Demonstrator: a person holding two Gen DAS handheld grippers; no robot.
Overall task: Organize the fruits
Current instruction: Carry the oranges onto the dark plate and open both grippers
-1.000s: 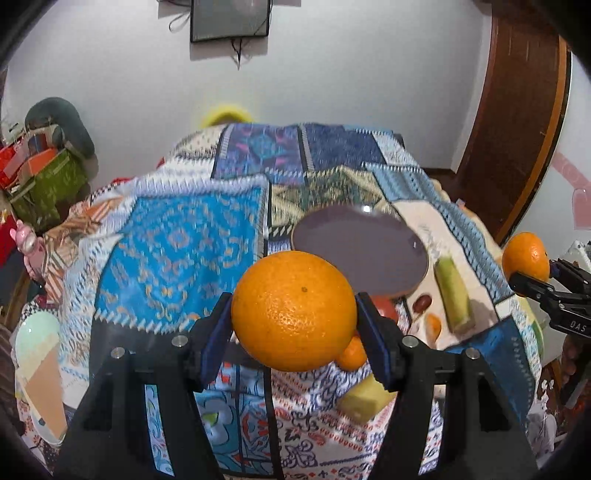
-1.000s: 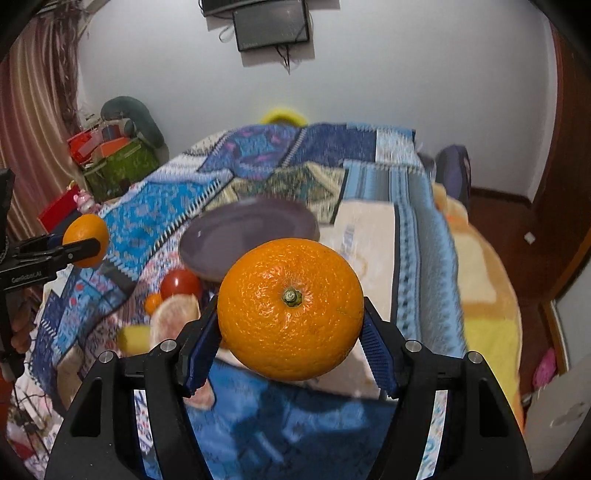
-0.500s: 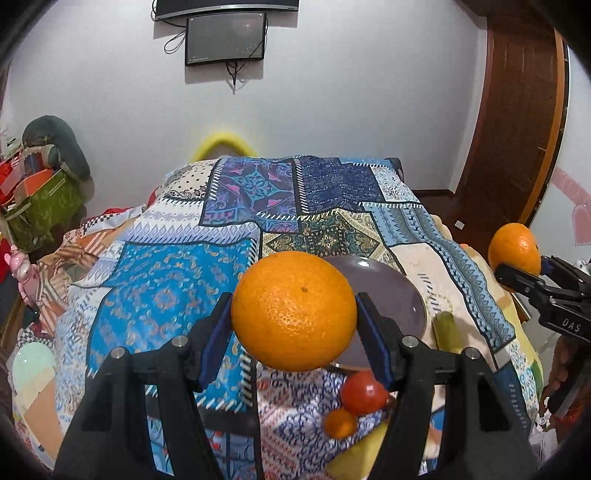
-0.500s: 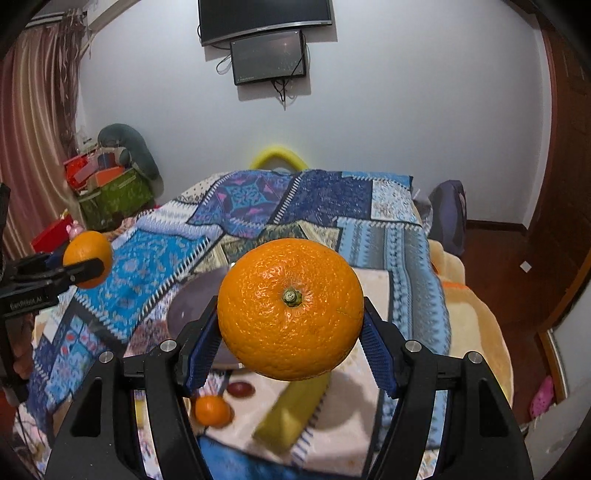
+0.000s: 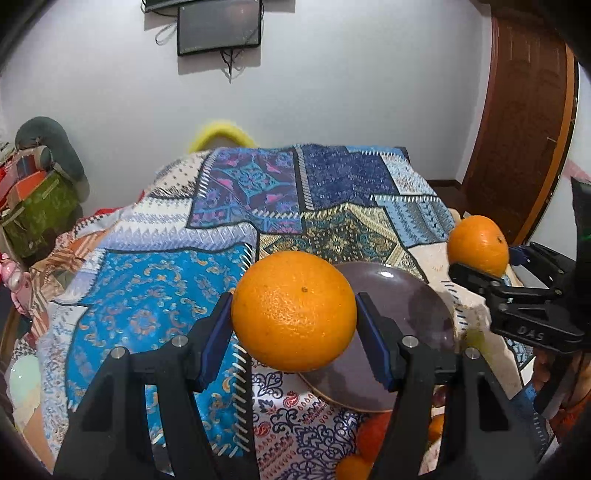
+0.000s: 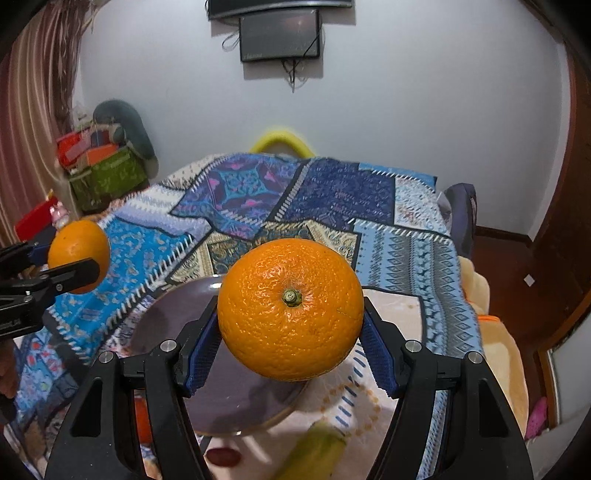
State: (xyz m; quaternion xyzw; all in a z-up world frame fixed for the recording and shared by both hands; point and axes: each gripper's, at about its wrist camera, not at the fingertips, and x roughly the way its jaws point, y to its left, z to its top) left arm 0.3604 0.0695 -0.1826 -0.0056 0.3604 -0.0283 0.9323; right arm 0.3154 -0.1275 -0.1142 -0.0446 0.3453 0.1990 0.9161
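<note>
Your left hand-held gripper (image 5: 293,314) pinches one orange (image 5: 293,310), your right hand-held gripper (image 6: 290,314) pinches another orange (image 6: 290,308); both hang above the purple plate (image 6: 236,398) on the bed (image 5: 147,288).

A home bedroom: a bed under a patchwork blue batik bedspread (image 5: 229,236), a wall-mounted black screen (image 6: 279,35) (cables dangling), a brown wooden door (image 5: 524,122).
</note>
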